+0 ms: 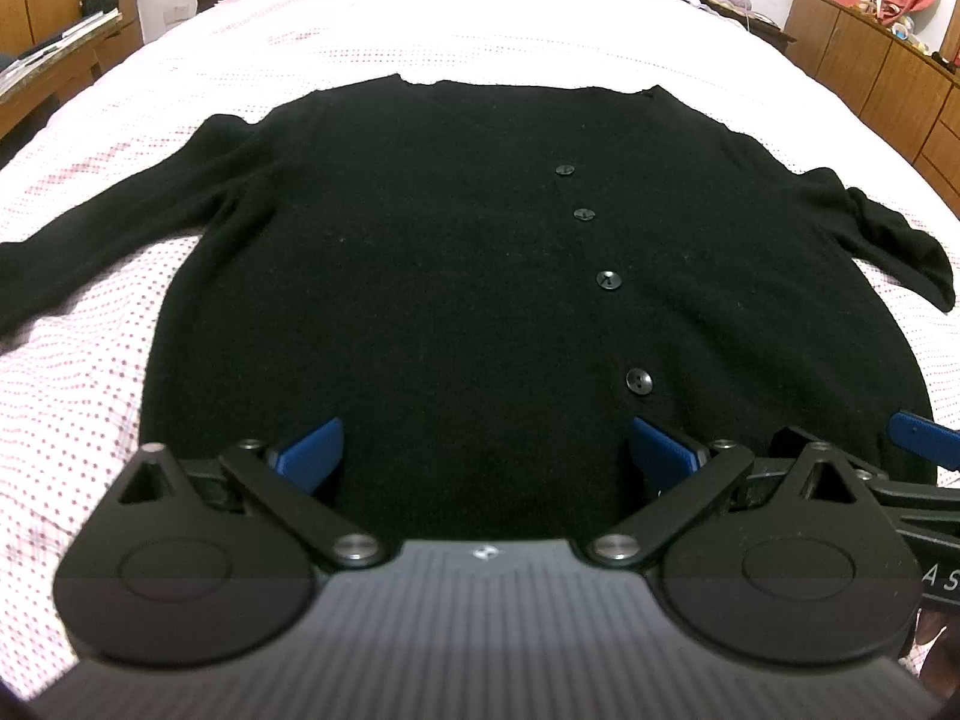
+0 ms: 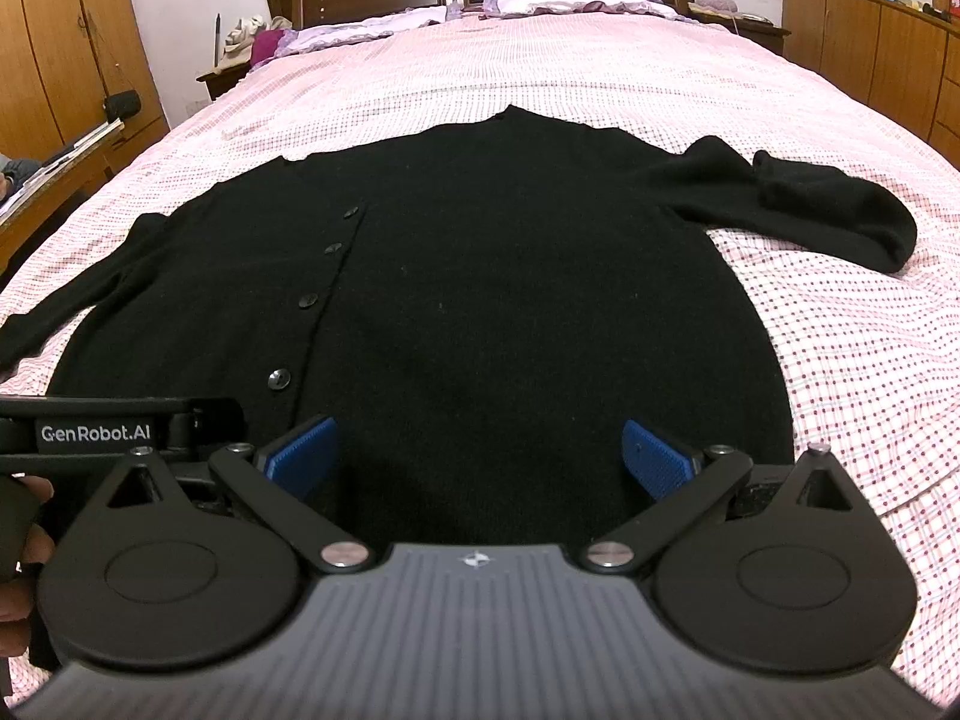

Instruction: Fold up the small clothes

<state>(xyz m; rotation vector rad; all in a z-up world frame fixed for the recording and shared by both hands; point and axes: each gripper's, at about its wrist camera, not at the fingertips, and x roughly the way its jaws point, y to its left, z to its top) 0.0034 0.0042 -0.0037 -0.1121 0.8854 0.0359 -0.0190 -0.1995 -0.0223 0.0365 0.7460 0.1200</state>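
The black cardigan (image 1: 456,276) is lying buttoned and flat on the bed (image 1: 540,30) (no fold made yet); left tool (image 1: 486,450) and right tool (image 2: 480,450) are hovering released over its hem.

"GenRobot.AI" — white lettering, left gripper (image 2: 96,433) side.

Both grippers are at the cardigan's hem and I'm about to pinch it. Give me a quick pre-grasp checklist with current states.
1. Left gripper open: ok, blue pads spread apart.
2. Right gripper open: ok, also spread.
3. Black cardigan flat on the bed: ok, body smooth, buttoned.
4. Sleeves laid out straight: not ok, the right-hand sleeve is bunched and doubled over.
5. Hem between each pair of pads: cannot tell, the gripper bodies hide the edge.
6. Nothing lying on the garment: ok.
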